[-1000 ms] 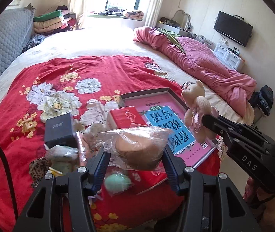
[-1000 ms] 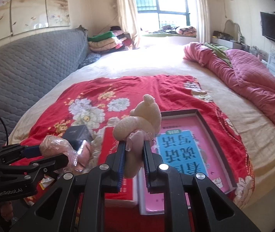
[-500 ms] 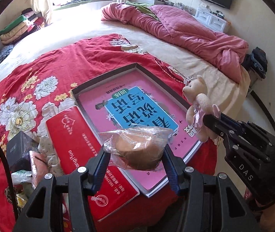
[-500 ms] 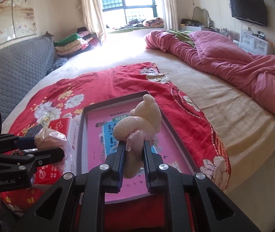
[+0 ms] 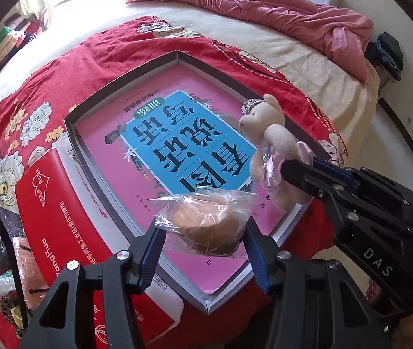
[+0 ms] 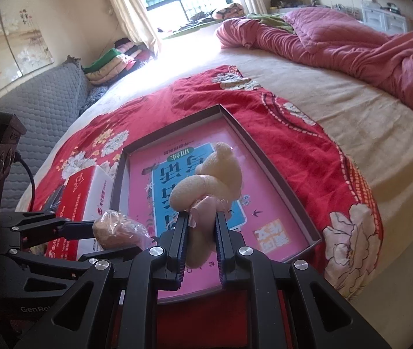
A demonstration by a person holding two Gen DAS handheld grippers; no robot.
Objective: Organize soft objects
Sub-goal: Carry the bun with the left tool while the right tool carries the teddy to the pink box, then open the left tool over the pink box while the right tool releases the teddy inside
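My left gripper (image 5: 203,232) is shut on a tan soft lump wrapped in clear plastic (image 5: 206,224), held above the near end of a shallow pink-lined box (image 5: 125,75). The same bagged lump (image 6: 116,229) shows at the left of the right wrist view. A small cream teddy bear in a pink dress (image 6: 215,174) is pinched by its lower body in my right gripper (image 6: 202,232), also over the box (image 6: 174,123). From the left wrist view the bear (image 5: 273,142) hangs over the box's right rim.
The box lies on a red floral blanket (image 5: 46,87) near the bed's foot edge. A red and white carton (image 5: 61,209) lies against its left side, with small bagged items (image 5: 17,264) beyond. A pink quilt (image 6: 337,37) is bunched at the far right.
Both grippers have swung right and dropped, from over the pile of small items to over the pink box. Each keeps its grip on the same object.
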